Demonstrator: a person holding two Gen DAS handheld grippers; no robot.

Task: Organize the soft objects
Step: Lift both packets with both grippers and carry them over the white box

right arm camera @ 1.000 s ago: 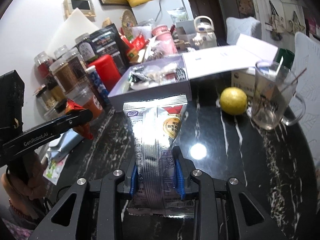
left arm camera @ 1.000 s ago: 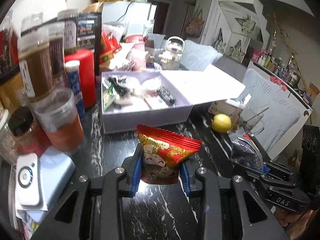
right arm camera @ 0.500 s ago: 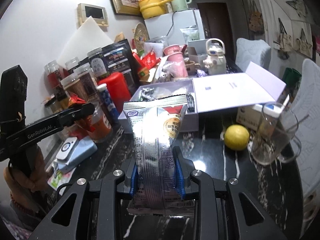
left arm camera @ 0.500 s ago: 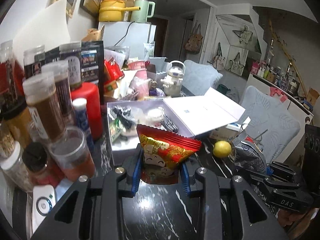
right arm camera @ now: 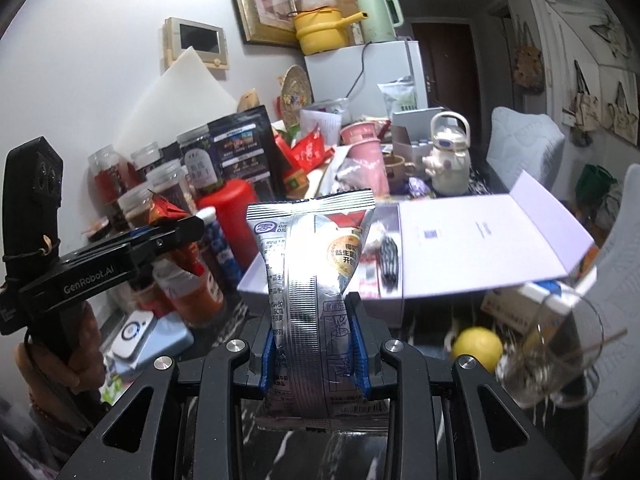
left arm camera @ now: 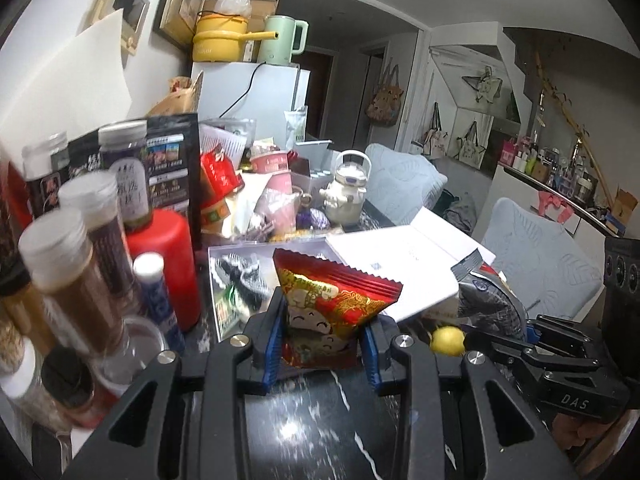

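Red and silver packets, one in each gripper

Your left gripper (left arm camera: 324, 340) has its blue pads clamped on a red snack packet (left arm camera: 336, 304), held upright above the black marble table (left arm camera: 320, 432). Your right gripper (right arm camera: 314, 348) is closed the same way on a silver foil packet (right arm camera: 312, 276), also upright and off the table.

Ahead of both packets sits a white box (right arm camera: 320, 300), its lid (right arm camera: 480, 248) folded open to the right, with small items lying inside. A lemon (right arm camera: 478, 347) rests on the table near a glass mug (right arm camera: 560, 352). Left of the box stand a red canister (left arm camera: 168, 260) and several spice jars (left arm camera: 72, 276).
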